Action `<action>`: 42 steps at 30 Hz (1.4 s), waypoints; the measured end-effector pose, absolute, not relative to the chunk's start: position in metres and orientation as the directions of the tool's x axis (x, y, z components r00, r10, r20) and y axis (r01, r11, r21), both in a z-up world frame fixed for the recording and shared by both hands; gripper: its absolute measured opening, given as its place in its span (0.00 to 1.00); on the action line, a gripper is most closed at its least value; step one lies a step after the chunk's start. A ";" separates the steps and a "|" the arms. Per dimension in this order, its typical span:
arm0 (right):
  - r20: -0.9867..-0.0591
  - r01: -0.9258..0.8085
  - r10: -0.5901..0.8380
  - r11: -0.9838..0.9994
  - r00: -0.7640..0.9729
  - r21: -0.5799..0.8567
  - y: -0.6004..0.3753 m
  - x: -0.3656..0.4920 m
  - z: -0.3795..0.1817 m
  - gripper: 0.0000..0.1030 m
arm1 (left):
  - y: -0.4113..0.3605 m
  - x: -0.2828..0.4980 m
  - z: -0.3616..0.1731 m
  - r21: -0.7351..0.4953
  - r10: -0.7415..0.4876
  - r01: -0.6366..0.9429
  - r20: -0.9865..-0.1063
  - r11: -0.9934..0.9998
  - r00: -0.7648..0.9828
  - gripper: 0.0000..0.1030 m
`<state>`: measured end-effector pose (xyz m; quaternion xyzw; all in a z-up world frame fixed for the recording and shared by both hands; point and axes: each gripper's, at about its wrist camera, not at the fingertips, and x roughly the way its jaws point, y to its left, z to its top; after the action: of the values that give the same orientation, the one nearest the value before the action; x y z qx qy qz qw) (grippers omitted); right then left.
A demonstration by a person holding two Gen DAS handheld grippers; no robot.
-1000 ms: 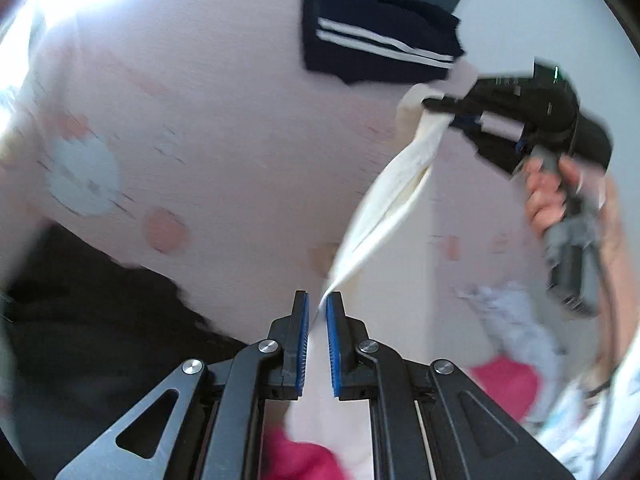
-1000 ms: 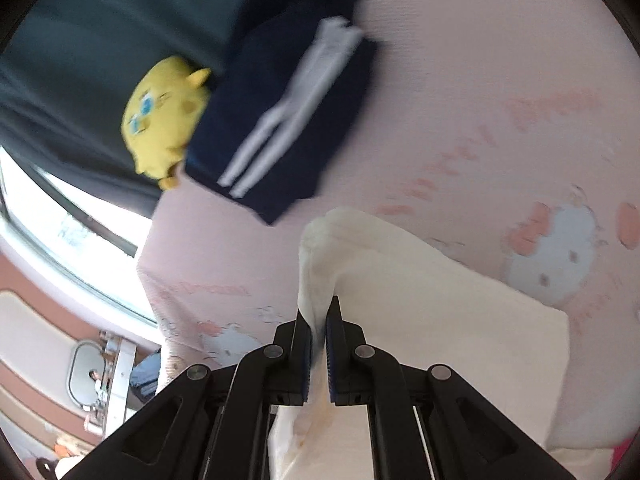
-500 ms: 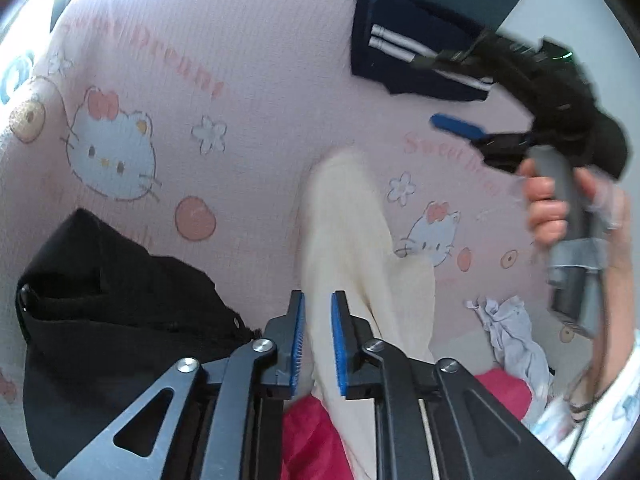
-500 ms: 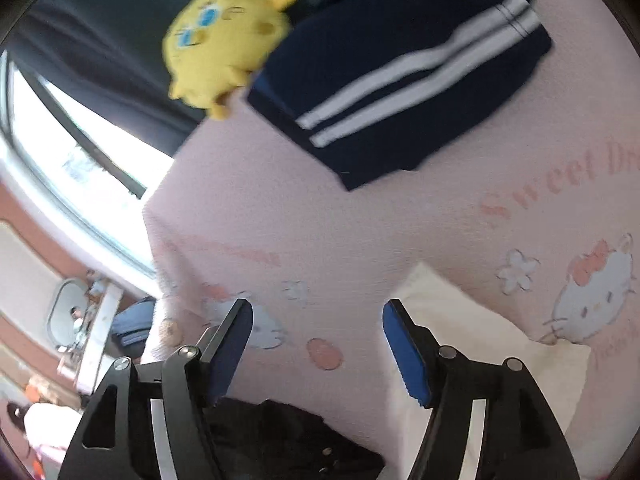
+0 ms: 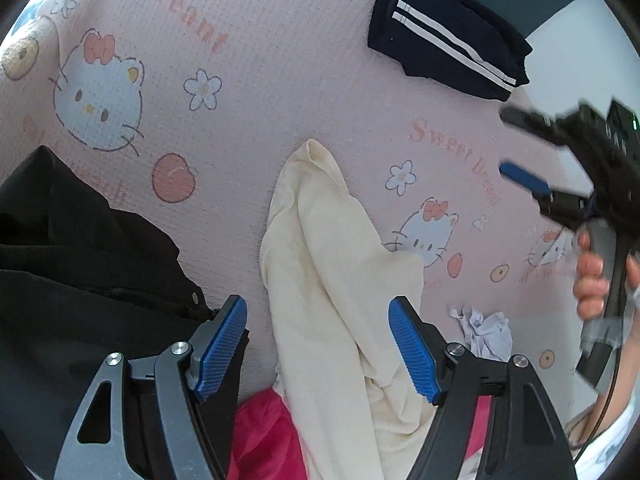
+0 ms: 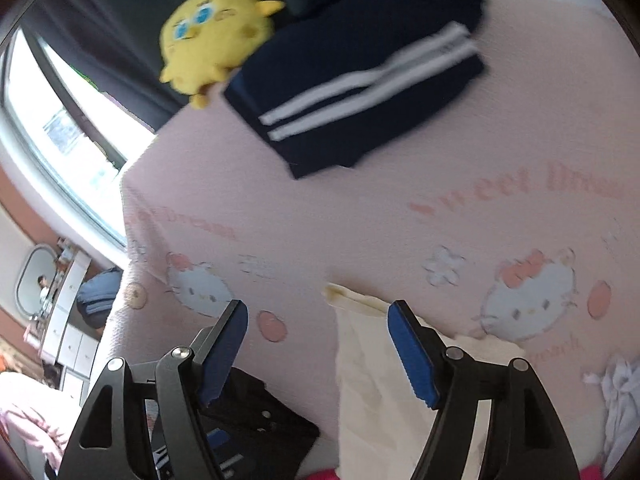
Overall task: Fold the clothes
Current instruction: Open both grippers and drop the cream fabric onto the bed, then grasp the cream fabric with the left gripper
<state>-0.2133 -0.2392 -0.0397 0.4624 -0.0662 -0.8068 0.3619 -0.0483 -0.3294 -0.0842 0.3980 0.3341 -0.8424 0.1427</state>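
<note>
Cream garment (image 5: 336, 280) lying loosely rumpled on the pink printed bedsheet (image 5: 280, 60), stretching lengthwise away from the left gripper (image 5: 318, 344) toward the navy striped shorts (image 5: 444, 56).

Left gripper hovering over the near part of the cream garment, jaws spread wide apart and gripping nothing; cloth passing between the two blue pads (image 5: 412, 356), touching neither as far as visible. Near end of the cream garment draping over a bright pink garment (image 5: 264, 440) below the jaws.

Right gripper (image 6: 318, 344) also standing with jaws wide apart, empty. In the right wrist view, far corner of the cream garment (image 6: 372, 360) lying just beside and partly behind the right-hand pad, mostly outside the gap between the jaws. In the left wrist view, right gripper (image 5: 516, 148) held by a hand (image 5: 592, 280), well to the right of the cream garment.

Black garment (image 5: 80, 272) lying left of the cream garment. Crumpled white cloth (image 5: 484, 332) lying right of the cream garment. Navy striped shorts lying folded beyond the cream garment, with a yellow plush toy (image 6: 216, 44) touching them.
</note>
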 end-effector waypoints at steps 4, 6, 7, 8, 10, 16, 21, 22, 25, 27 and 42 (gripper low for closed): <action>-0.729 0.486 -0.620 -0.751 -0.290 0.446 -0.217 -0.217 -0.066 0.75 | -0.325 -0.056 -0.092 -0.450 0.027 0.516 -0.772 -0.729 -0.635 0.70; -0.748 0.473 -0.598 -0.768 -0.289 0.432 -0.206 -0.218 -0.083 0.75 | -0.321 -0.062 -0.098 -0.446 0.030 0.526 -0.783 -0.724 -0.622 0.70; -0.757 0.466 -0.588 -0.775 -0.285 0.427 -0.199 -0.218 -0.093 0.75 | -0.318 -0.065 -0.102 -0.438 0.032 0.531 -0.792 -0.726 -0.609 0.70; -0.767 0.459 -0.579 -0.781 -0.277 0.424 -0.192 -0.219 -0.103 0.75 | -0.315 -0.069 -0.106 -0.430 0.036 0.532 -0.801 -0.729 -0.598 0.70; -0.788 0.442 -0.561 -0.792 -0.254 0.421 -0.182 -0.222 -0.122 0.75 | -0.308 -0.075 -0.114 -0.421 0.049 0.530 -0.815 -0.736 -0.578 0.70; -0.808 0.325 -0.553 -0.817 -0.205 0.476 -0.133 -0.232 -0.181 0.75 | -0.282 -0.098 -0.126 -0.344 0.038 0.515 -0.857 -0.785 -0.514 0.70; -0.811 0.223 -0.561 -0.822 -0.164 0.524 -0.094 -0.233 -0.227 0.75 | -0.256 -0.119 -0.134 -0.293 0.033 0.482 -0.878 -0.826 -0.477 0.70; -0.813 0.210 -0.560 -0.824 -0.160 0.526 -0.089 -0.232 -0.234 0.75 | -0.250 -0.125 -0.138 -0.289 0.041 0.471 -0.882 -0.833 -0.469 0.70; -0.818 0.163 -0.560 -0.826 -0.134 0.539 -0.075 -0.231 -0.259 0.75 | -0.228 -0.142 -0.150 -0.259 0.052 0.434 -0.900 -0.863 -0.433 0.70; -0.825 0.100 -0.557 -0.830 -0.096 0.548 -0.066 -0.232 -0.278 0.75 | -0.216 -0.152 -0.158 -0.246 0.061 0.405 -0.906 -0.881 -0.419 0.70; -0.687 -0.028 -0.724 -0.686 -0.067 0.727 -0.054 -0.263 -0.316 0.75 | -0.164 -0.219 -0.200 -0.201 0.094 0.277 -0.930 -0.940 -0.356 0.70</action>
<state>-0.2629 -0.0544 -0.3164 0.6312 -0.2980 -0.6669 0.2608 -0.2191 -0.1635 -0.2000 0.5647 0.1641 -0.8069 0.0568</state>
